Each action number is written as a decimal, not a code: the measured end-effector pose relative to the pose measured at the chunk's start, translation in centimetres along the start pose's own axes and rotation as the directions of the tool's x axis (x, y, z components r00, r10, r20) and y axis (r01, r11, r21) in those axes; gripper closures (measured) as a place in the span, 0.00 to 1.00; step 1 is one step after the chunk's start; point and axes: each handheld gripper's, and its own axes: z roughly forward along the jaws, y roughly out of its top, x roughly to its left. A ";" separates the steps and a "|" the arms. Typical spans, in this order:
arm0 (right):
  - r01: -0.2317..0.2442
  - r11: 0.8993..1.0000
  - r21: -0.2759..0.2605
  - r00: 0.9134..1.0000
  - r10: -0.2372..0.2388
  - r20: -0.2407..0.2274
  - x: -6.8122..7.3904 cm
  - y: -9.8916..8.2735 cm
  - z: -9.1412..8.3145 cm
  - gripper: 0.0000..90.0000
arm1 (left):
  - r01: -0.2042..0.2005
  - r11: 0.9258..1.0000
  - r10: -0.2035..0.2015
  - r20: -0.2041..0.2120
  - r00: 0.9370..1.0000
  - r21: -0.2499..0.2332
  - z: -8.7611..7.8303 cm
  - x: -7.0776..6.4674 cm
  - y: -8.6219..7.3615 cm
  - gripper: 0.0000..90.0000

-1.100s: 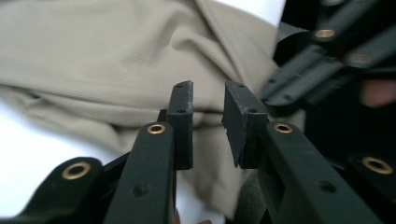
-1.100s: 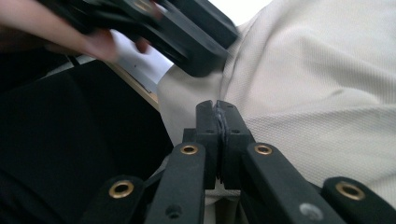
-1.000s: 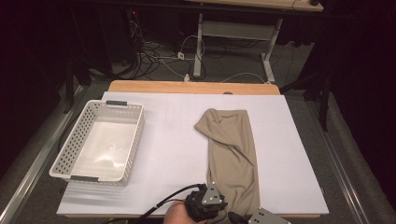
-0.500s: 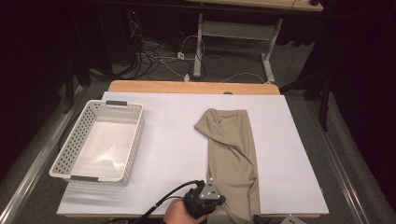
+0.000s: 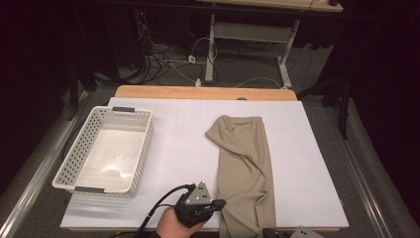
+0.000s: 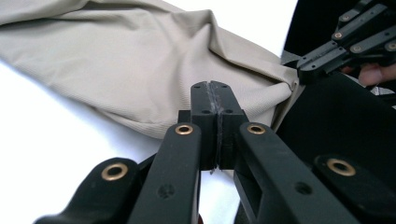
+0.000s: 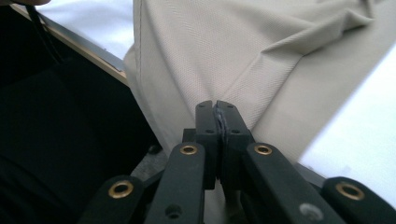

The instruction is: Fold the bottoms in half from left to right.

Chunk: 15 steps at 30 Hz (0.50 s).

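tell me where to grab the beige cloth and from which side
Take the beige cloth at its near end, which overhangs the table edge; that hem hangs free. Come from the near side with the left hand-held gripper, opened first.

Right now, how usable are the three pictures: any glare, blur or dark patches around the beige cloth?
High view: sharp and evenly lit on the white table, the floor around it dark, a soft sheen inside the white perforated plastic basket. Left gripper view: the beige ribbed cloth is sharp, the table blown out white, the near jaws slightly soft. Right gripper view: the weave is crisp, the left half black.
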 end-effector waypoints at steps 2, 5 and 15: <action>0.005 1.000 0.015 1.000 -0.005 0.000 0.0 0.0 0.3 0.95 | -0.002 1.000 0.002 0.005 1.000 0.016 0.5 0.1 -0.2 0.96; 0.000 1.000 0.006 1.000 0.000 0.010 -0.2 0.1 0.4 0.87 | -0.014 0.999 0.014 0.016 1.000 0.036 1.4 -0.1 -0.5 0.96; -0.005 0.999 -0.052 0.995 0.010 0.096 -0.7 2.0 2.5 0.68 | -0.041 0.997 0.041 0.008 0.999 0.071 2.7 -0.7 -1.2 0.96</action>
